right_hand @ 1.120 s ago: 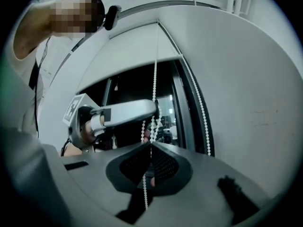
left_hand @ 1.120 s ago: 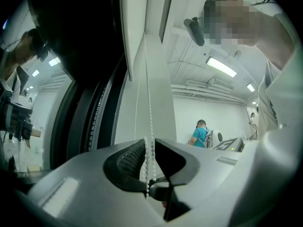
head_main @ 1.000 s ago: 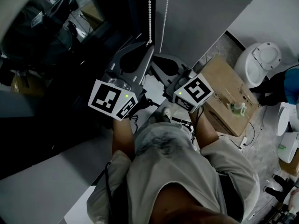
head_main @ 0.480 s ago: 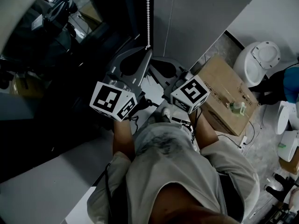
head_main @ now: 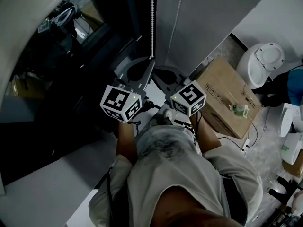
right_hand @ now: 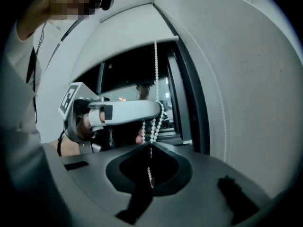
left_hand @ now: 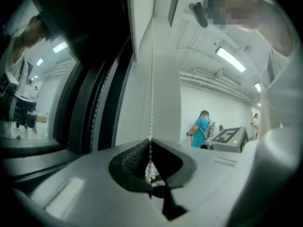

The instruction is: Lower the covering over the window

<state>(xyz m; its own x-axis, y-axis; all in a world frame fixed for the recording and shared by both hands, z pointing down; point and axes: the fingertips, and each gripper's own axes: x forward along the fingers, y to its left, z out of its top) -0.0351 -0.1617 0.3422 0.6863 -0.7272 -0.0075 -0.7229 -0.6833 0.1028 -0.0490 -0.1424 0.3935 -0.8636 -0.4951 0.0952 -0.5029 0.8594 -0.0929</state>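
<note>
Dark window glass (head_main: 52, 56) fills the left of the head view, with a pale grey wall (head_main: 213, 18) to its right and a concrete floor far below on the right. A cardboard box (head_main: 227, 91) lies on that floor, with a small greenish bottle (head_main: 241, 110) on its top.

The blind (right_hand: 123, 37) shows best in the right gripper view. It is a pale sheet hanging across the upper part of the window, with black glass open beneath its bottom edge. The bead chain (head_main: 152, 22) hangs straight down just right of the window frame and runs into both grippers, which are held side by side in front of the person's grey shirt (head_main: 175, 174).

The left gripper (left_hand: 150, 141) has just been closing its jaws, and they are now pinched together on the bead chain. The chain enters at the tips, and a small bunch of beads sits in the hollow behind them. The right gripper (right_hand: 151, 144) is also clamped on the chain, with one strand passing between its closed tips and down through the hollow. From the right gripper view, the left gripper sits just beyond and above, with loops of chain gathered at its tips. In the left gripper view, a person in a teal top (left_hand: 201, 126) stands far off in the room to the right.
</note>
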